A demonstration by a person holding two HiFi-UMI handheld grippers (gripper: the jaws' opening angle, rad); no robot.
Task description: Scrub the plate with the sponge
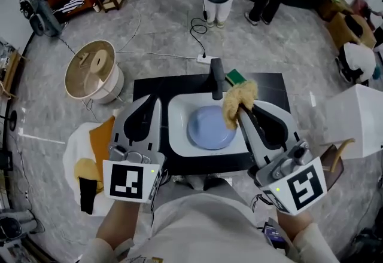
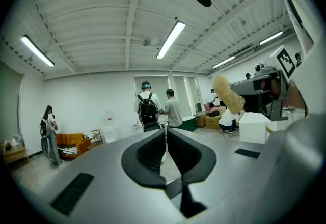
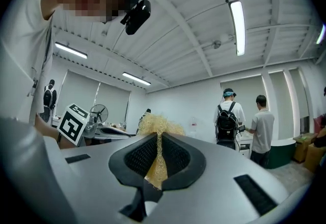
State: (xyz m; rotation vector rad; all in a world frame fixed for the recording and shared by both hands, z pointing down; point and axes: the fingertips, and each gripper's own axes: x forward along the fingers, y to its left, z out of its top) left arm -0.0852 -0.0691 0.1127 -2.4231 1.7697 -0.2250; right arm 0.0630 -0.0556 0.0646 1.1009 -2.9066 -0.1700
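Plate point(image 1: 209, 128) lies in white basin point(image 1: 178, 113), below and between the two tongs. Sponge point(image 1: 240, 98), yellow and fibrous, is pinched in right tongs point(image 1: 240, 110), its tuft sticking out past the tips. Left tongs point(image 1: 157, 100) are closed on nothing, with the basin's left rim just to their right. Basin sits in black desk point(image 1: 269, 85).

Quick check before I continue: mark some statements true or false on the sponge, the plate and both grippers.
1. The right gripper is clamped on the yellow fibrous sponge. True.
2. The left gripper grips the plate. False: its jaws are shut on nothing.
3. The blue plate lies in the white sink. True.
4. The sponge is pressing on the plate. False: it is held up in the air, clear of it.
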